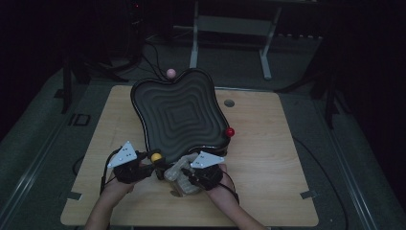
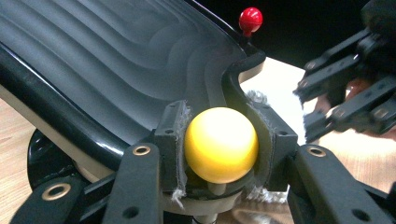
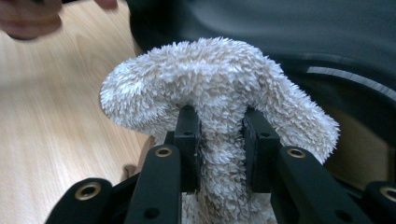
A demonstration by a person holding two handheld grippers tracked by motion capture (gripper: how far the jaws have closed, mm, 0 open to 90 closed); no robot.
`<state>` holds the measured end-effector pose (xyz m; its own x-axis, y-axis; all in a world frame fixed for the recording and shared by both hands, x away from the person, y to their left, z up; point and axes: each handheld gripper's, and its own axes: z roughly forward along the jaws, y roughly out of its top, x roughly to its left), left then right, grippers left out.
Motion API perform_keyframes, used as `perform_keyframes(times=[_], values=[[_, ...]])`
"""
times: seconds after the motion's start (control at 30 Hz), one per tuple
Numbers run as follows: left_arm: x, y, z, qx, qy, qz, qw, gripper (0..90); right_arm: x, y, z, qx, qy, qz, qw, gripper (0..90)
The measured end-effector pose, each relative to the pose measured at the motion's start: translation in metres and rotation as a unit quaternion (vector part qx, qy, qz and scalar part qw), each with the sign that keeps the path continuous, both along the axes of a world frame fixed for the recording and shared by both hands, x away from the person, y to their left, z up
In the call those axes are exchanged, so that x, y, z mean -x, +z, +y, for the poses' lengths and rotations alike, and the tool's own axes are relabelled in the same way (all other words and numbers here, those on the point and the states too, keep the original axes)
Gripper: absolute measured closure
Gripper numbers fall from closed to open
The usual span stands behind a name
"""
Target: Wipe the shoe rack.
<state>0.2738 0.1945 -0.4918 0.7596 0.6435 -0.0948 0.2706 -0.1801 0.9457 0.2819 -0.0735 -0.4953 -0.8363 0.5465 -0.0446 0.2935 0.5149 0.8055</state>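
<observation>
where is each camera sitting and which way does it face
High view: above the person's side of the table, looking forward and down; both forearms enter below.
Left gripper view: rides the left gripper, facing the yellow ball and black tray.
Right gripper view: rides the right gripper, facing the fluffy cloth.
The first two share the red knob.

1. A wooden table (image 1: 268, 158) bears a round grey disc (image 1: 229, 103) set in its top near the far edge.
2. A pink ball (image 1: 171, 73) sits just beyond the table's far edge.
3. A white metal frame (image 1: 230, 28) stands on the dark floor (image 1: 349, 143) farther back.
</observation>
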Motion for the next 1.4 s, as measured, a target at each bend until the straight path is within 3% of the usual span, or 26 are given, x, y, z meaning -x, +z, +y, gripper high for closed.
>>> perform_keyframes(times=[0.23, 0.33, 0.43, 0.6, 0.7, 0.77, 0.93, 1.1, 1.2, 1.27, 1.4], values=[[0.000, 0.000, 0.000, 0.002, -0.001, 0.001, 1.0000, 59.6, -0.005, 0.009, -0.008, -0.011, -0.015, -0.007, 0.9998, 71.3], [0.000, 0.000, 0.000, 0.003, -0.002, 0.001, 1.0000, 59.6, -0.010, 0.005, -0.012, -0.012, -0.027, -0.007, 0.9995, 71.3], [0.000, 0.000, 0.001, 0.004, -0.003, 0.002, 1.0000, 59.6, -0.015, 0.000, -0.014, -0.012, -0.033, 0.010, 0.9993, 71.3], [0.000, -0.001, 0.001, 0.007, -0.004, 0.002, 1.0000, 59.6, -0.016, 0.013, -0.021, -0.018, -0.041, -0.008, 0.9990, 71.4], [0.000, -0.001, 0.001, 0.010, -0.005, 0.003, 0.9999, 59.6, -0.023, 0.002, -0.024, -0.015, -0.053, 0.006, 0.9984, 71.5], [0.000, -0.001, 0.001, 0.010, -0.005, 0.003, 0.9999, 59.6, -0.023, 0.001, -0.025, -0.015, -0.055, 0.013, 0.9983, 71.5], [-0.001, -0.001, 0.001, 0.011, -0.006, 0.004, 0.9999, 59.6, -0.019, 0.015, -0.029, -0.014, -0.056, -0.012, 0.9983, 71.5], [-0.001, -0.001, 0.001, 0.013, -0.008, 0.005, 0.9999, 59.6, -0.027, 0.001, -0.032, -0.002, -0.067, 0.007, 0.9977, 71.7], [-0.001, -0.002, 0.001, 0.015, -0.009, 0.006, 0.9998, 59.6, -0.025, 0.005, -0.034, -0.005, -0.067, 0.007, 0.9977, 71.7], [-0.001, -0.002, 0.002, 0.016, -0.011, 0.006, 0.9998, 59.7, -0.020, 0.017, -0.039, -0.010, -0.066, -0.007, 0.9978, 71.7], [-0.001, -0.002, 0.002, 0.016, -0.011, 0.005, 0.9998, 59.7, -0.022, 0.014, -0.044, -0.012, -0.071, -0.003, 0.9974, 71.7]])
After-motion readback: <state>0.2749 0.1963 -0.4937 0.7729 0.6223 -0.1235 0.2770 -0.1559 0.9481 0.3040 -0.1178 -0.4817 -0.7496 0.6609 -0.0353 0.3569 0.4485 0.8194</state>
